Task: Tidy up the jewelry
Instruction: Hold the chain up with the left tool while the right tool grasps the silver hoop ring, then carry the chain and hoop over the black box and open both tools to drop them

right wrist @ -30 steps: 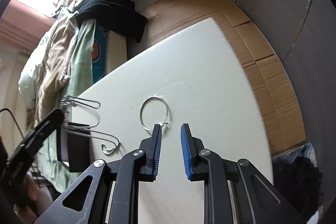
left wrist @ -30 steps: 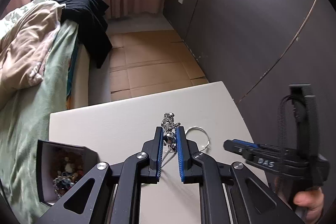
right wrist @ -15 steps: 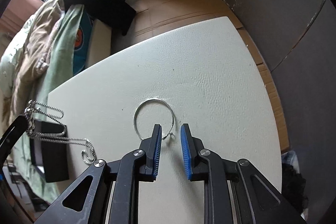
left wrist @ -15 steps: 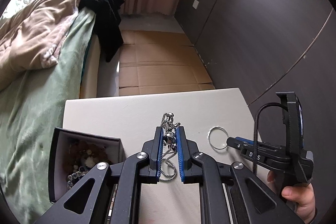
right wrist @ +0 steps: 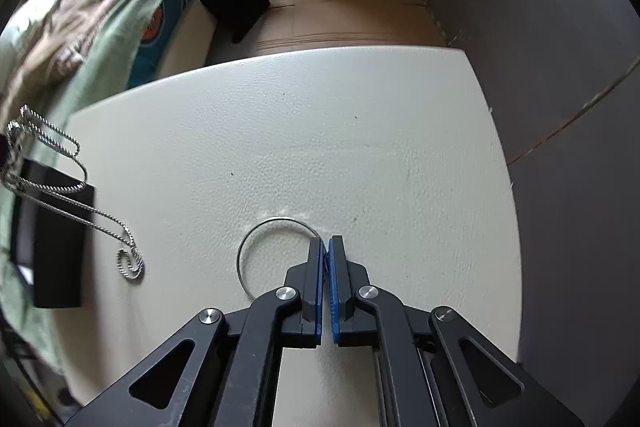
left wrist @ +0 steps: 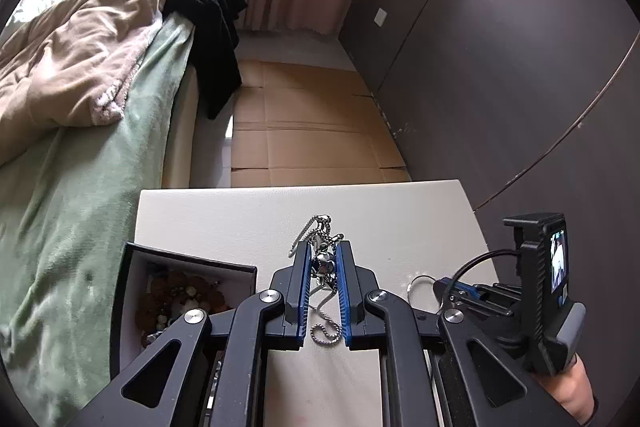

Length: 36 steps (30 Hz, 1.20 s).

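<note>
My left gripper (left wrist: 323, 251) is shut on a bunched silver chain necklace (left wrist: 320, 315), whose loops hang down to the white table (left wrist: 224, 223). The chain also shows in the right wrist view (right wrist: 60, 163), dangling at the far left. My right gripper (right wrist: 325, 247) is shut on a thin silver wire ring (right wrist: 256, 231) that lies on the table (right wrist: 360, 131). The ring and right gripper (left wrist: 448, 291) also show in the left wrist view. An open black jewelry box (left wrist: 176, 291) with beads stands left of my left gripper.
The black box (right wrist: 52, 239) sits near the table's left edge. A bed with green and beige blankets (left wrist: 80, 99) lies to the left. Cardboard covers the floor (left wrist: 304, 131) beyond the table. A dark wardrobe wall (left wrist: 500, 67) stands on the right.
My right gripper has moved forward and closed on the wire ring. My left gripper, still holding the chain, has shifted closer to the black box.
</note>
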### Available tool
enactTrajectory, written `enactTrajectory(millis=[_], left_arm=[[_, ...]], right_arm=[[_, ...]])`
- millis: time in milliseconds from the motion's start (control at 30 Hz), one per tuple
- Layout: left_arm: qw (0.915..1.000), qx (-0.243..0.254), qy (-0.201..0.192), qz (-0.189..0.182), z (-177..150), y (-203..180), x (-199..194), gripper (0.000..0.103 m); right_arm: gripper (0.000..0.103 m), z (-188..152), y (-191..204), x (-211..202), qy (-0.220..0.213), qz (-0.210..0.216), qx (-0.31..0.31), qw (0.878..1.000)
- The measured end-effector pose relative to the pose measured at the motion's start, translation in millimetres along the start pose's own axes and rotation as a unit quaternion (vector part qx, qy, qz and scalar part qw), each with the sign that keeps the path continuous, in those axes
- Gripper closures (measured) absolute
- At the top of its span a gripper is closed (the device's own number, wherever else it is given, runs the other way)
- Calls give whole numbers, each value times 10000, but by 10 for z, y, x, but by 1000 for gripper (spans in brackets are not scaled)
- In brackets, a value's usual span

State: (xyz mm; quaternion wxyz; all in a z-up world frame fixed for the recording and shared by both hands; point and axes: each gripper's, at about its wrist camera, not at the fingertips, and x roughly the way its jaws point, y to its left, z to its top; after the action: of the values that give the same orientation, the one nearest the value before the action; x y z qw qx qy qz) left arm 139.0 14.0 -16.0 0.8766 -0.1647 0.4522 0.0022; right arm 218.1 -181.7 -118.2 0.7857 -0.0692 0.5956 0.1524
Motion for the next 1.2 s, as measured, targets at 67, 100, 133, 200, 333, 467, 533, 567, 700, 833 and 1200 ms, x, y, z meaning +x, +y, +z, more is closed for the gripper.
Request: enactTrajectory(millis=[67, 100, 133, 200, 333, 467, 533, 567, 700, 833, 1200], left_arm=[[10000, 1, -71, -6, 12, -7, -69, 90], [9999, 2, -124, -6, 26, -15, -122, 90], [9999, 4, -167, -21, 41, -18, -173, 90], [9997, 38, -255, -42, 75, -46, -285, 90], [9986, 187, -496, -6, 172, -145, -553, 90], [9963, 346, -788, 81, 263, -239, -862, 90], [9947, 417, -931, 112, 305, -279, -1011, 90], [9936, 463, -1022, 145, 330, -304, -1108, 90], [9892, 621, -1294, 294, 402, -368, -1393, 90], [9873, 650, -1404, 351, 418, -364, -1533, 90], [9888, 454, -1355, 439, 371, -103, -1450, 90]], right_arm=[[99, 7, -74, -41, -48, 223, 163, 9996], [99, 18, -106, -61, -74, 347, 231, 9991], [99, 28, -142, -90, -105, 503, 311, 9982], [99, 36, -189, -159, -173, 761, 420, 9961], [99, 25, -200, -300, -288, 1236, 540, 9904], [99, 17, -148, -410, -415, 1561, 553, 9853], [99, 29, -108, -453, -495, 1669, 534, 9833], [99, 34, -84, -475, -530, 1715, 530, 9823], [99, 43, 15, -572, -683, 1944, 524, 9771], [99, 23, 25, -690, -811, 2178, 554, 9710], [99, -32, 70, -902, -1087, 2500, 537, 9606]])
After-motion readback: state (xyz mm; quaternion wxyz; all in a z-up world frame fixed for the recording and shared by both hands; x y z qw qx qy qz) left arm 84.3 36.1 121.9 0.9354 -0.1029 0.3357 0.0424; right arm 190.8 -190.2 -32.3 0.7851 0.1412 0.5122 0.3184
